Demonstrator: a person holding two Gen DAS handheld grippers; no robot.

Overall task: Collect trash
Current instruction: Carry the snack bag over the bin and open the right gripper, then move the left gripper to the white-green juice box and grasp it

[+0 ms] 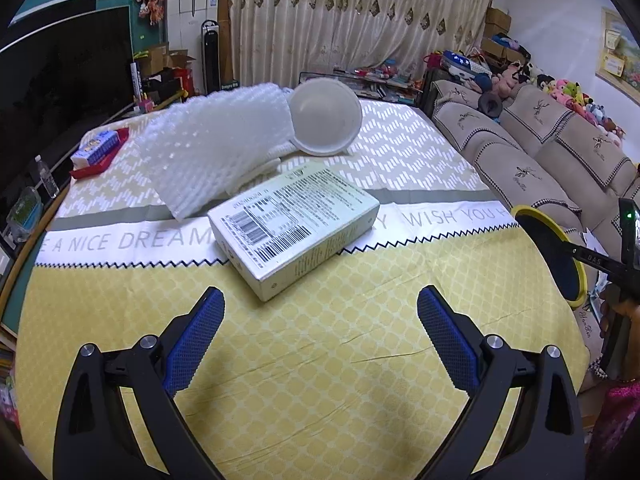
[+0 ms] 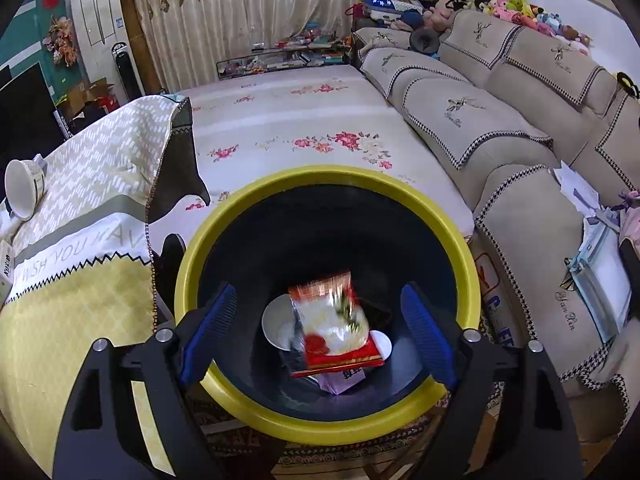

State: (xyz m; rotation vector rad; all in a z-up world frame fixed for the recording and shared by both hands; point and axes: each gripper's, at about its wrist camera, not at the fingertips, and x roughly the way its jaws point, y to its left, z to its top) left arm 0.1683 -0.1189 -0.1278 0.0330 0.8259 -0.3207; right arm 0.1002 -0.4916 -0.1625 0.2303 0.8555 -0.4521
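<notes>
Desk (image 1: 320, 360), under a yellow, white and beige patterned cloth: spreads ahead of and below the left hand-held gripper (image 1: 320, 308); in the right wrist view its edge lies to the left of the right hand-held gripper (image 2: 318, 304).

Trash bin (image 2: 324, 178), yellow rim, dark inside: directly below and ahead of the right hand-held gripper, off the desk's edge; in the left wrist view it shows at the far right.

Bubble wrap sheet (image 1: 212, 148), white: on the desk well ahead and to the left of the left hand-held gripper, its near corner just beside the box.

Cardboard box (image 1: 294, 228), pale, printed label and barcodes up: lies flat on the desk straight ahead of the left hand-held gripper, apart from its fingers.

White bowl (image 1: 325, 118): tipped on its side beyond the box, touching the bubble wrap.

Red-and-white wrapper (image 2: 334, 322): inside the bin, between the right fingers as seen from above, on top of other trash, including white round pieces and purple paper.

Tissue pack (image 1: 97, 151), blue and white, on a red item: far left of the desk.

Left hand-held gripper: fingers spread wide, holding nothing.

Right hand-held gripper: fingers spread wide, holding nothing, poised over the bin mouth.
</notes>
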